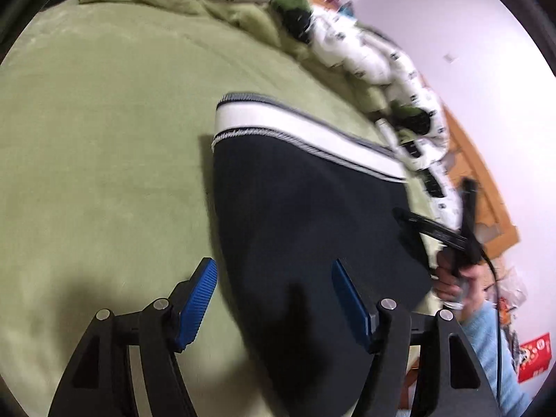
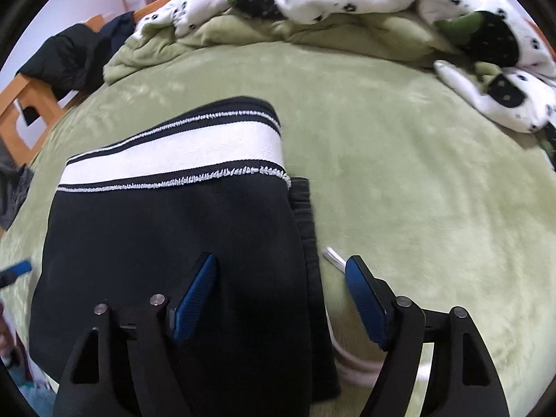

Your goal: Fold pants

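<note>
Folded black pants (image 2: pixel 166 243) lie on a green blanket (image 2: pixel 417 191). The left gripper (image 1: pixel 274 299) and right gripper (image 2: pixel 281 299) hover open and empty above; a stray white drawstring (image 2: pixel 335 257) could snag a finger.

Lighting is even and moderately bright indoors, with mild glare on the far wall (image 1: pixel 469 34). Soft shadows fall on the green blanket (image 1: pixel 104 173) near the camera. Motion blur smears the patterned quilt (image 1: pixel 365 52). Fisheye distortion bows both views, and dark vignetting rings the corners.
</note>
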`<state>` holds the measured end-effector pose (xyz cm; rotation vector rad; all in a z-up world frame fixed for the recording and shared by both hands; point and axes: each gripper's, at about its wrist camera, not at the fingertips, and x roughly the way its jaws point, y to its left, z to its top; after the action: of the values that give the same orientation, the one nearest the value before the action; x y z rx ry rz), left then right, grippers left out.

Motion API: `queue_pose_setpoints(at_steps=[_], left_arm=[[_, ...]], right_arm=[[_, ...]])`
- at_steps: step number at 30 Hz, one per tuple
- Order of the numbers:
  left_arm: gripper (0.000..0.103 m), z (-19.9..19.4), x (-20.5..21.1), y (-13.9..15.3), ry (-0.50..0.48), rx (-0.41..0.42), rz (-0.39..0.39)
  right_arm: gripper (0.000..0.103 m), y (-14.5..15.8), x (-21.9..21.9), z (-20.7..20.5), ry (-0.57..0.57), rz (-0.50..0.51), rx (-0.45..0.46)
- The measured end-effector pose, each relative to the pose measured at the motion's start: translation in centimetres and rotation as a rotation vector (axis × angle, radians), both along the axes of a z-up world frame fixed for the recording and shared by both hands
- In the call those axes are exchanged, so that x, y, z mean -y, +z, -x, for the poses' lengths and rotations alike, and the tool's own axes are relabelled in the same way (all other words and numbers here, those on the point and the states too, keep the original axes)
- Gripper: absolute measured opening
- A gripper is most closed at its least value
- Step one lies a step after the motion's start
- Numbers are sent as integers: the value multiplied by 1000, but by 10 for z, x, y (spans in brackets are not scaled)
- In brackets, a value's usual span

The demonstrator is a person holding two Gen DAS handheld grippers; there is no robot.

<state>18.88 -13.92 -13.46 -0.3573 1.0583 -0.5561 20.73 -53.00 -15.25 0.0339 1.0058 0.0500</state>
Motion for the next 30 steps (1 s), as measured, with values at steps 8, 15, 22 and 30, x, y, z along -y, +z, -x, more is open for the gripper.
queue_pose_setpoints(at_steps=[8, 15, 22, 30], left_arm=[[67, -27, 21, -31, 8, -27, 32], [14, -35, 32, -11, 41, -36, 47], [11, -24, 1, 29, 40, 23, 174], [11, -24, -116, 55, 123, 46, 99]], right_arm=[[73, -9, 7, -9, 59, -67, -56], [59, -16, 8, -14, 64, -209, -142], [23, 39, -27, 28, 46, -260, 7], [23, 38, -119, 33, 94, -511, 36]])
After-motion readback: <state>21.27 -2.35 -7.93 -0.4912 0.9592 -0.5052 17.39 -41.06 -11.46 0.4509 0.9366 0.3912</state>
